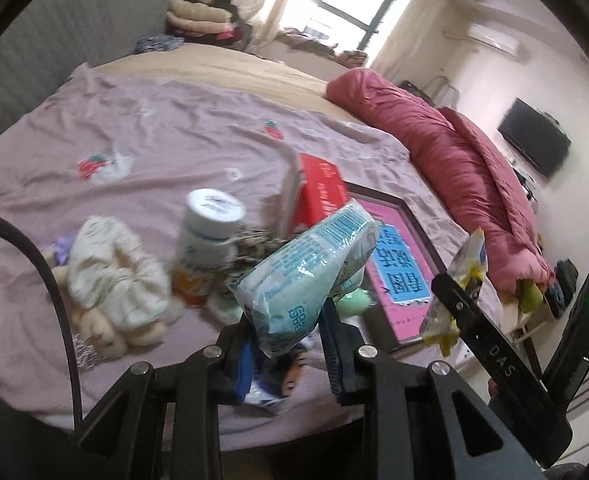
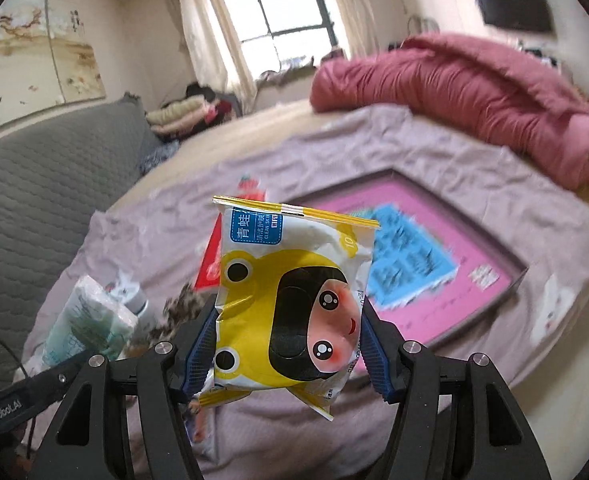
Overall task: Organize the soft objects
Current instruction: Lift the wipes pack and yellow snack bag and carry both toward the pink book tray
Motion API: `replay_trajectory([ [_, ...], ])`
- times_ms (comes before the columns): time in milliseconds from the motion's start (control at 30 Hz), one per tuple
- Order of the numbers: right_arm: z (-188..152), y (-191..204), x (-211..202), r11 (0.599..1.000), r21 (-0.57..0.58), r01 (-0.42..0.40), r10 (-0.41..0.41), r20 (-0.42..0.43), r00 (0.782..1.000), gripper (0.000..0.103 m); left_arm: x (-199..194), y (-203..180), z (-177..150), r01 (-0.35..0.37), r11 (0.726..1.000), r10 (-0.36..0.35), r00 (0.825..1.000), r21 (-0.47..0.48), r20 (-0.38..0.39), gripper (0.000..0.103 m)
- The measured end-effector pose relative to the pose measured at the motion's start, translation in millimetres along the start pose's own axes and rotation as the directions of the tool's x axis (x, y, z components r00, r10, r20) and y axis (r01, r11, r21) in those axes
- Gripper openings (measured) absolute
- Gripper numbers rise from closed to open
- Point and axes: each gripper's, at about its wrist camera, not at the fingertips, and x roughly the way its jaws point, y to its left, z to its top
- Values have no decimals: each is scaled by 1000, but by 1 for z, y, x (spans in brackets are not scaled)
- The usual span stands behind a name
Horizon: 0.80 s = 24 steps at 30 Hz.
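Note:
My left gripper point(image 1: 288, 320) is shut on a pale blue-green tissue pack point(image 1: 306, 272) and holds it above the bed; the pack also shows in the right wrist view point(image 2: 90, 320). My right gripper point(image 2: 288, 344) is shut on a yellow frog-print wipes pack point(image 2: 290, 300), lifted above the bed; it shows at the right of the left wrist view point(image 1: 460, 292). A pink tray with a dark frame point(image 2: 490, 280) lies on the lilac sheet, also in the left wrist view point(image 1: 406, 208). A cream scrunchie point(image 1: 114, 268) and a plush toy point(image 1: 106, 332) lie at the left.
A white bottle point(image 1: 206, 236), a red box point(image 1: 318, 192), a leopard-print item point(image 1: 254, 244) and a green soft item point(image 1: 354, 302) crowd the bed's middle. A rolled red duvet point(image 1: 466, 168) lies along the right. A grey headboard point(image 2: 34, 200) stands at the left.

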Motion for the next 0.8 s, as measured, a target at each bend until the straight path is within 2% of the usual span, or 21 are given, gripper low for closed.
replay_trajectory([
  [233, 13, -38, 2, 996, 55, 68, -71, 56, 996, 65, 16, -43, 6, 31, 997, -29, 999, 77, -22, 30],
  [400, 20, -74, 9, 986, 121, 113, -120, 55, 991, 65, 35, -71, 9, 69, 992, -64, 997, 104, -50, 30],
  [600, 24, -109, 24, 973, 138, 185, -191, 36, 981, 65, 64, -109, 11, 107, 984, -96, 992, 140, -84, 30],
  [800, 26, -130, 29, 964, 187, 191, -202, 44, 978, 65, 103, -145, 11, 127, 978, -104, 984, 168, -143, 30],
])
